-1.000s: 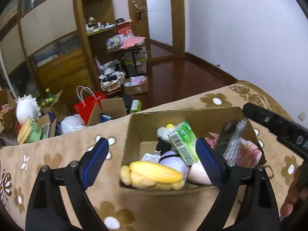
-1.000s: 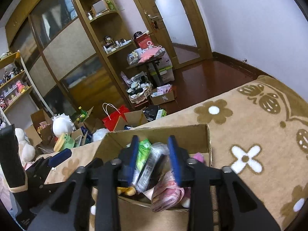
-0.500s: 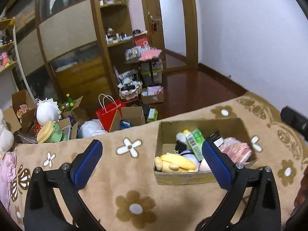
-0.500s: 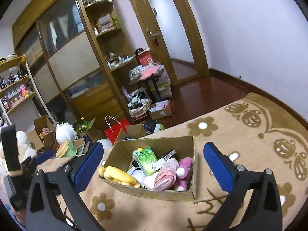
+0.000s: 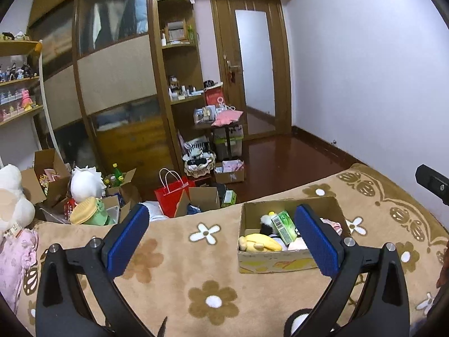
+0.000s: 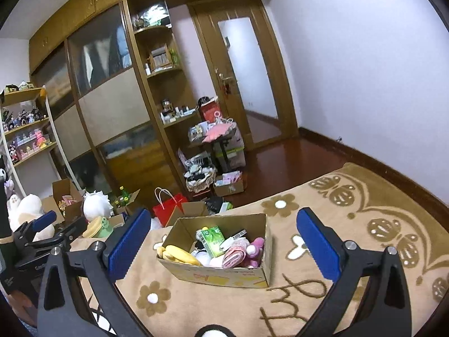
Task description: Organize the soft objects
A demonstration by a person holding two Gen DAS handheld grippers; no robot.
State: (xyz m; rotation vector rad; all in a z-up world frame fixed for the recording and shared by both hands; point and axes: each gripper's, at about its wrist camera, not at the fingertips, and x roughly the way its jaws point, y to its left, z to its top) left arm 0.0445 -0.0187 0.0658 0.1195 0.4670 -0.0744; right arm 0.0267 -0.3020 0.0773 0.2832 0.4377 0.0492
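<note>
Both grippers wide open, nothing between the pads: left gripper (image 5: 221,241), right gripper (image 6: 224,245), right jaws just opened. Box (image 6: 224,273) sits on the flowered blanket (image 6: 336,224), packed with yellow plush (image 6: 179,254), green pack (image 6: 212,240), pink toys (image 6: 247,251).

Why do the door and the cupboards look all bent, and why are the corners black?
Both wrist views use fisheye lenses: the door and cupboards bow outward, black corners ring each picture. Right wrist view: a bright patch shines inside the cardboard box. Nothing looks blurred.
</note>
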